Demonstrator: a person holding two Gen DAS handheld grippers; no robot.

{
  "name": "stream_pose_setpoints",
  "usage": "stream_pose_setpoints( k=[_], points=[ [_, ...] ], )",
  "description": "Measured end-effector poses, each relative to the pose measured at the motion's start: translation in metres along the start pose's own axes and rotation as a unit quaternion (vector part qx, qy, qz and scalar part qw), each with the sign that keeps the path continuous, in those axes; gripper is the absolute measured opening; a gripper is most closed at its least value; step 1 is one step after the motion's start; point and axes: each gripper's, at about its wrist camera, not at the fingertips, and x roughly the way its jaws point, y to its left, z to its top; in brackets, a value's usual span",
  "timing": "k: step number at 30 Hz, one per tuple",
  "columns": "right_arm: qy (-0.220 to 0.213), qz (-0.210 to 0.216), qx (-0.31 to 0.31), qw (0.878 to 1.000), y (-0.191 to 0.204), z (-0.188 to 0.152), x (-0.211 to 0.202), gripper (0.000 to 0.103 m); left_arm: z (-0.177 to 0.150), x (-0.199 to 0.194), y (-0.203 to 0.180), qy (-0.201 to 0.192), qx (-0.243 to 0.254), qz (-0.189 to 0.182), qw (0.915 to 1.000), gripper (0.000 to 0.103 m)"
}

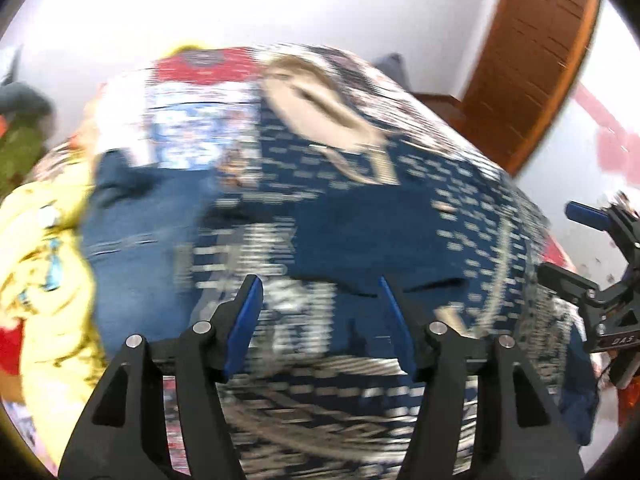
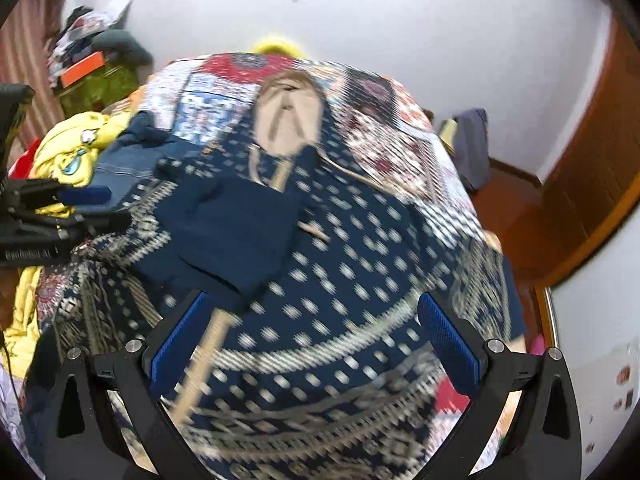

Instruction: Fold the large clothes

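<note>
A large navy garment (image 2: 352, 264) with white dots and patterned borders lies spread over the bed, its beige-lined neck (image 2: 288, 120) at the far end. One part is folded over and shows its plain navy back (image 2: 236, 228). My right gripper (image 2: 316, 316) hovers over the near hem, open wide, with nothing pinched between its blue pads. A beige strip (image 2: 204, 356) runs beside its left finger. My left gripper (image 1: 320, 296) is open above the same garment (image 1: 360, 220), and no cloth is pressed between its pads. Both views are blurred.
A patchwork bedcover (image 2: 384, 136) lies under the garment. Blue jeans (image 1: 128, 240) and a yellow garment (image 1: 44, 248) are heaped at the left. A wooden door (image 1: 532, 60) stands at the right, and an orange box (image 2: 80, 70) lies among clutter at the far left.
</note>
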Motion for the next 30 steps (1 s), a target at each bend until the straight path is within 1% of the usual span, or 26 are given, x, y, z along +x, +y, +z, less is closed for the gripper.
stream_pose_setpoints(
  k=[3,5,7,10,13,15,16,18,19,20,22,24,25,26,27,28,29,30],
  points=[
    [0.005,0.023,-0.022,0.999,0.027,0.017,0.018,0.103,-0.007,-0.003,0.045,-0.003,-0.028,0.034,0.999,0.061],
    [0.012,0.035,-0.032,0.999,0.043,0.023,0.031,0.102,-0.011,0.005,0.067,0.003,-0.044,0.046,0.998,0.061],
    [0.026,0.046,-0.049,0.997,0.062,0.031,0.05,0.102,-0.02,0.007,0.085,0.012,-0.059,0.051,0.9969,0.061],
    [0.045,0.051,-0.075,0.995,0.087,0.037,0.074,0.101,-0.031,0.018,0.103,0.026,-0.074,0.052,0.9956,0.061],
    [0.062,0.051,-0.104,0.991,0.108,0.039,0.097,0.1,-0.039,0.029,0.111,0.038,-0.081,0.049,0.9948,0.06],
    [0.071,0.052,-0.125,0.988,0.122,0.039,0.111,0.092,-0.043,0.034,0.113,0.042,-0.081,0.048,0.9947,0.06],
    [0.075,0.049,-0.134,0.987,0.127,0.039,0.117,0.086,-0.045,0.038,0.113,0.044,-0.081,0.047,0.9947,0.06],
    [0.081,0.038,-0.149,0.985,0.135,0.038,0.131,0.081,-0.046,0.043,0.112,0.046,-0.08,0.045,0.9947,0.061],
    [0.082,0.035,-0.152,0.984,0.136,0.038,0.134,0.075,-0.048,0.045,0.111,0.047,-0.081,0.045,0.9946,0.061],
    [0.085,0.033,-0.154,0.984,0.137,0.037,0.14,0.067,-0.048,0.047,0.11,0.049,-0.081,0.043,0.9945,0.061],
    [0.09,0.042,-0.151,0.984,0.138,0.036,0.147,0.059,-0.049,0.049,0.108,0.051,-0.083,0.041,0.9944,0.06],
    [0.079,0.037,-0.149,0.985,0.135,0.036,0.145,0.048,-0.049,0.05,0.105,0.05,-0.081,0.043,0.9946,0.06],
    [0.077,0.028,-0.15,0.985,0.134,0.036,0.145,0.036,-0.048,0.05,0.102,0.049,-0.077,0.046,0.9948,0.06],
    [0.076,0.025,-0.15,0.985,0.133,0.036,0.145,0.028,-0.047,0.049,0.098,0.047,-0.073,0.049,0.995,0.061],
    [0.075,0.027,-0.146,0.986,0.128,0.037,0.143,0.024,-0.046,0.048,0.095,0.045,-0.068,0.051,0.9953,0.061],
    [0.075,0.029,-0.14,0.987,0.124,0.039,0.144,0.014,-0.045,0.047,0.092,0.044,-0.064,0.053,0.9956,0.06],
    [0.076,0.037,-0.13,0.988,0.119,0.04,0.141,0.011,-0.044,0.046,0.09,0.042,-0.06,0.055,0.9958,0.061],
    [0.075,0.051,-0.116,0.989,0.114,0.042,0.138,0.011,-0.042,0.044,0.087,0.039,-0.057,0.057,0.996,0.061]
  ],
)
